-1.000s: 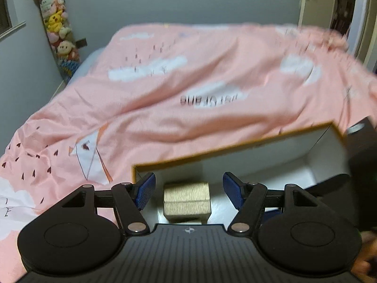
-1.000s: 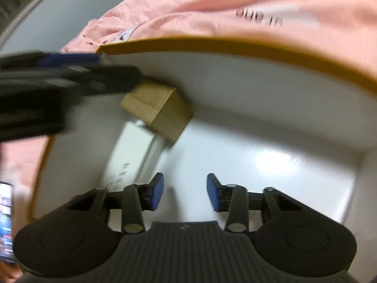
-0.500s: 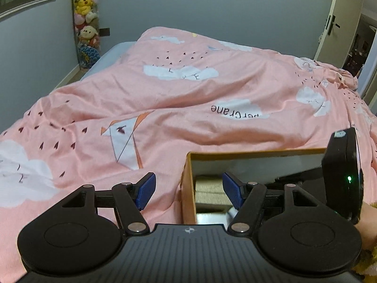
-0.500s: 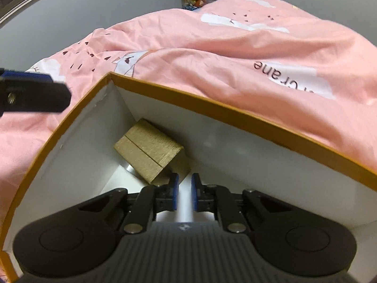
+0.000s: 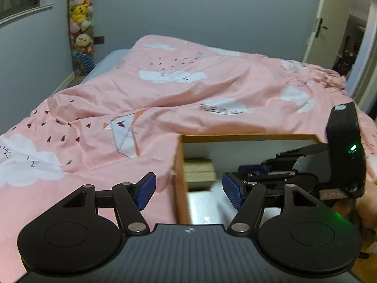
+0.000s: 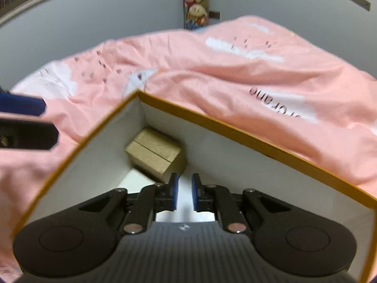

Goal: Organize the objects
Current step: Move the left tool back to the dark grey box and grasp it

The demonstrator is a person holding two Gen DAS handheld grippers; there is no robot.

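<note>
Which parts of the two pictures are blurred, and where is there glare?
Left wrist view: the orange box edge is smeared; glare shows on its glossy floor; the stuffed toys stay fairly sharp. Right wrist view: the pink duvet and the small cardboard box look soft throughout.

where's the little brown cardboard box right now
The small brown cardboard box sits in the far corner of the white orange-rimmed open box on the pink quilt, just ahead of the right tool.

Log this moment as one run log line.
left gripper: open, empty | right gripper: shut, empty, over box | brown block: in box corner
</note>
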